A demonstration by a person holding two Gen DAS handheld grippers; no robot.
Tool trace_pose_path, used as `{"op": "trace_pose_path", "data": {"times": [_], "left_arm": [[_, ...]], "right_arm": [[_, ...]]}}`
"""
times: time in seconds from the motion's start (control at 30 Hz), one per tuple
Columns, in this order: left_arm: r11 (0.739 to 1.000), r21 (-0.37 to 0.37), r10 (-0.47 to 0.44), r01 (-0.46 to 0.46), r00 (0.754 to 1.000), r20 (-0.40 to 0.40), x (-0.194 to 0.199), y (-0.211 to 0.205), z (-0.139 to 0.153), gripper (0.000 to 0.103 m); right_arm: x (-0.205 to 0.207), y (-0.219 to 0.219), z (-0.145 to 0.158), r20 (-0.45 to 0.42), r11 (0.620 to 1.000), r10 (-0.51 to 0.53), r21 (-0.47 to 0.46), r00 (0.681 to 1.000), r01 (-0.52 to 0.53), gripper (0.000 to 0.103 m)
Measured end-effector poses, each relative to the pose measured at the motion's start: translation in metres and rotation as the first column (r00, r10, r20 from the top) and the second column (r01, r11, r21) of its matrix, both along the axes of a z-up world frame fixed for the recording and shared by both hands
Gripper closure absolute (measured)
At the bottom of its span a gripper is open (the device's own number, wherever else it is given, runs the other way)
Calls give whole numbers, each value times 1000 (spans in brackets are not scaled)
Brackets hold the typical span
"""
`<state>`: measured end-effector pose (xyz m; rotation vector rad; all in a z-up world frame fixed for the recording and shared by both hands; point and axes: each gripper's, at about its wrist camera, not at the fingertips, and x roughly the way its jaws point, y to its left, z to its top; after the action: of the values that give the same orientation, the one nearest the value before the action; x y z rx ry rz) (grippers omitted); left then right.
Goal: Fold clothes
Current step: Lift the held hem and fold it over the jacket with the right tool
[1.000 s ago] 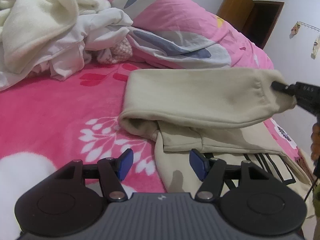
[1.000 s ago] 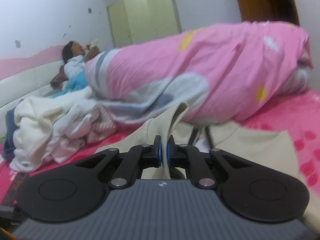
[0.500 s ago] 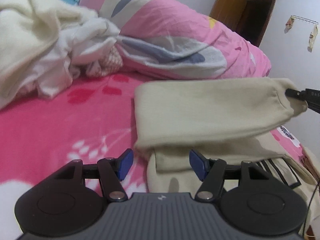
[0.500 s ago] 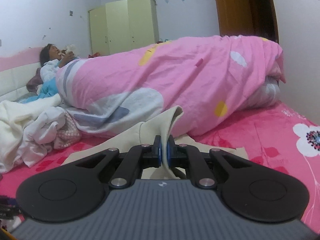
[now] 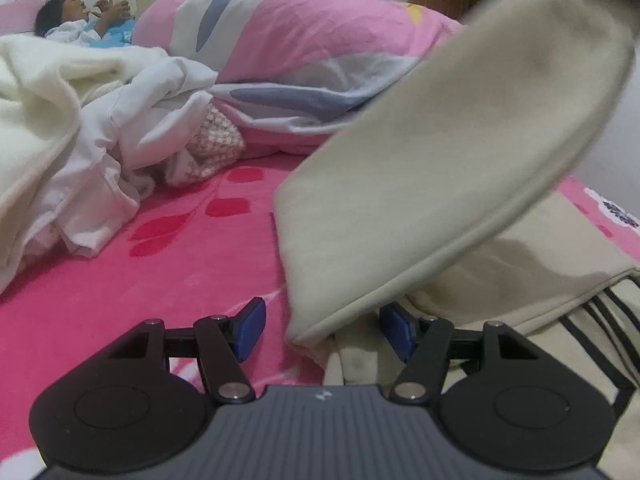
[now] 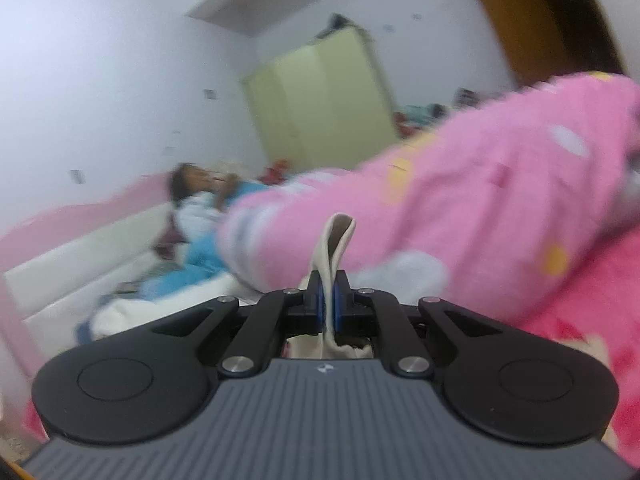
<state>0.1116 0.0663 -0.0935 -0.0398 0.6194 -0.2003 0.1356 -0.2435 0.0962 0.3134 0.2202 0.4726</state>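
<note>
Beige sweatshirt (image 5: 540,272): body lies flat on the pink floral bedsheet (image 5: 192,252), black stripes showing at its lower right edge. One sleeve (image 5: 440,184) lifted off the body, slanting from the low near end up toward the upper right corner of the left wrist view; its far end blurred there.

Right gripper (image 6: 328,306): clenched, blue pads pressed on a thin fold of the sleeve's cuff (image 6: 336,240), which stands up as a loop above the fingertips; more beige cloth hangs below the jaws.

Left gripper (image 5: 324,328): released, jaws wide apart, holding nothing. The sleeve's lower end and the garment's edge sit between the blue pads; whether the cloth touches the right pad cannot be told.

Surroundings: pile of white and cream laundry (image 5: 80,128) at left on the sheet; rolled pink quilt (image 5: 312,48) behind; person lying (image 5: 76,20) at the far end of the bed; pale green wardrobe (image 6: 320,104) against the wall
</note>
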Motion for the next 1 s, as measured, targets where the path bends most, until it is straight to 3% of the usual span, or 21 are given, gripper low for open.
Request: {"op": "trace_pose_path", "data": {"times": [0.13,0.23,0.47,0.53,0.6,0.7,0.9,1.0], "left_arm": [[999,-19,49,-49,999,-2,7,3,-2,39],[990,-83,116,-115,993,-3,7,13,-1,51],[950,-199,243,-239,970,-3,1,36,4,54],[938,-216,277,-270,961,4,1,42,5,62],[926,-243,296,-288,955,-1,0,49,4,80],[921,-253,307,-297,952,2,-3,50,3,91],[941,-215,274,-261,961,35,-9,40,5,90],[962,-160,235,-221,969,75,-13,31,8,90]], "right_arm": [[24,53,45,62,988,153,-7,986,-153,100],[38,97,66,86,968,248,-41,965,-246,100],[45,172,88,114,906,422,-82,900,-415,100],[43,184,92,120,893,449,-91,886,-440,100],[40,189,95,126,888,458,-105,880,-447,100],[37,183,93,128,896,440,-126,889,-425,100],[36,132,79,101,943,321,-129,942,-308,100],[34,99,70,87,962,249,-142,965,-235,100]]}}
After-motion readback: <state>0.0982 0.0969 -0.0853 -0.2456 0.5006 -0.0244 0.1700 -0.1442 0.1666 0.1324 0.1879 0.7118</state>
